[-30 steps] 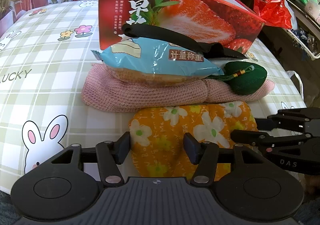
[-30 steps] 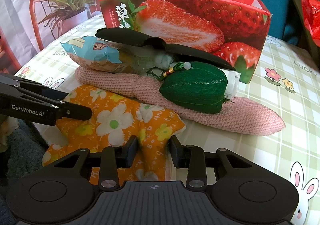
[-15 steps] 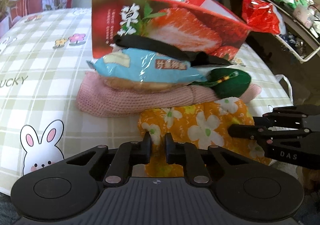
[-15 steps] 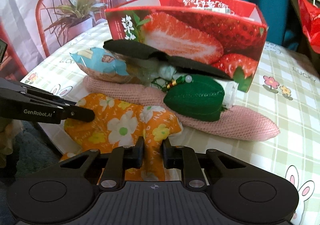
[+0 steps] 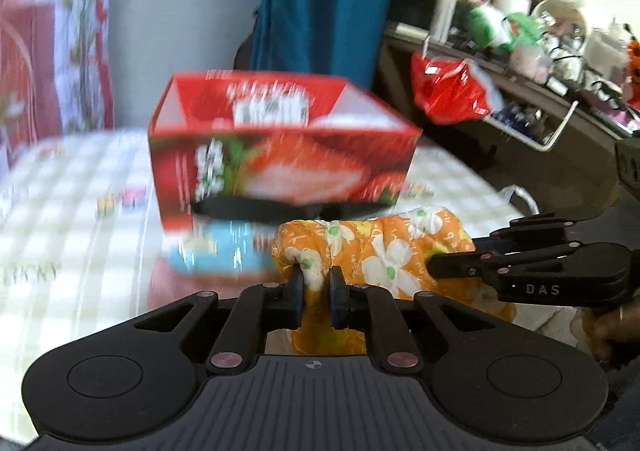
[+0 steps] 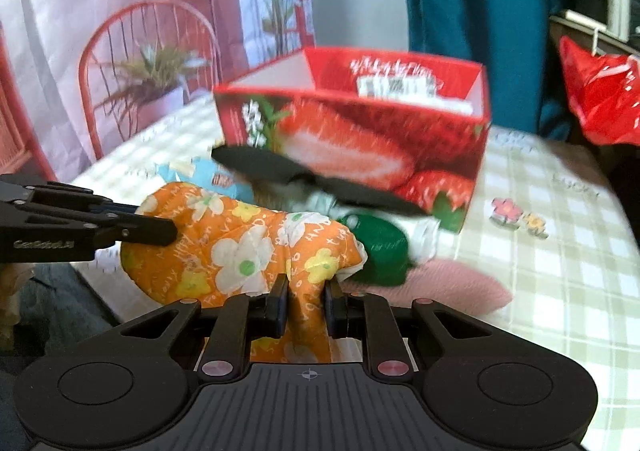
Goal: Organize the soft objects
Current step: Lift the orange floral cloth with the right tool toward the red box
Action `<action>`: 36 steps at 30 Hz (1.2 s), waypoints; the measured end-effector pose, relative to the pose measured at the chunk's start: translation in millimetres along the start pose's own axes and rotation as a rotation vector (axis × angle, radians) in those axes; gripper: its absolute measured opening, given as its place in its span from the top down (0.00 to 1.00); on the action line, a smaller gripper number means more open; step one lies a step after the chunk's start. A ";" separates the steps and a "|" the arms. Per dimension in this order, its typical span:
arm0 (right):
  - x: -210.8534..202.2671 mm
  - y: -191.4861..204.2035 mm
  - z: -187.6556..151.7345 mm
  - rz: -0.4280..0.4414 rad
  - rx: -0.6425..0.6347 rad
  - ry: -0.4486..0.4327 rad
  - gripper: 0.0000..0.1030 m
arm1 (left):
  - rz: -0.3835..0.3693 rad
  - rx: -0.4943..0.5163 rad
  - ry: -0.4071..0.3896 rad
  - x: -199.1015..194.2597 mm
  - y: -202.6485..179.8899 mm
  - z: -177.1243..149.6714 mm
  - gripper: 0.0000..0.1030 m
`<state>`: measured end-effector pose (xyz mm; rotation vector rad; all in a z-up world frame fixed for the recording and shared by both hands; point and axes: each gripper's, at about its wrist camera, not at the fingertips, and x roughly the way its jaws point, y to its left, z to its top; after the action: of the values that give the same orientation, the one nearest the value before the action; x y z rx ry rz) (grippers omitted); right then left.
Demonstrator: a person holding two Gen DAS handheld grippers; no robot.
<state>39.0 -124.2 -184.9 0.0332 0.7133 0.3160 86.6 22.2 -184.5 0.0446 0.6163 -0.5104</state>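
An orange flowered cushion (image 5: 384,251) hangs lifted between both grippers; it also shows in the right wrist view (image 6: 240,247). My left gripper (image 5: 316,291) is shut on its left corner. My right gripper (image 6: 306,303) is shut on its right corner; its fingers (image 5: 520,263) show from the side in the left wrist view. Behind stands an open red strawberry box (image 5: 280,155), also in the right wrist view (image 6: 360,131). On the table lie a pink knit piece (image 6: 452,283), a green pouch (image 6: 380,251), a blue snack bag (image 5: 216,251) and a black strip (image 6: 304,179).
The checked tablecloth (image 6: 560,251) covers the table. A red plastic bag (image 5: 448,91) and a cluttered shelf (image 5: 560,51) are on the right. A red chair (image 6: 148,63) stands behind the table at the left.
Both grippers closed on the orange cushion and lifted it off the table. The views rose, so the box's open top now shows.
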 end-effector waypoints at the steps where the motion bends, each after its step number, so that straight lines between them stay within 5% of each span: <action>1: -3.3 -1.4 1.3 -0.002 0.001 -0.014 0.84 | 0.001 0.008 -0.015 0.5 -2.3 3.9 0.87; 20: -11.1 -24.4 108.1 -0.062 -0.144 -0.224 0.84 | 0.057 0.084 -0.206 20.9 8.5 126.1 0.87; 29: 29.5 -31.6 178.5 -0.155 -0.266 -0.324 0.85 | 0.204 0.038 -0.240 69.2 34.7 188.3 0.87; 36: 79.7 -27.2 188.4 -0.280 -0.367 -0.421 0.84 | 0.234 -0.008 -0.278 97.7 47.3 187.7 0.87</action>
<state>225.1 -111.9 -96.7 -0.3380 0.2298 0.1589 278.6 -15.3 -90.9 0.0364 0.3350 -0.2798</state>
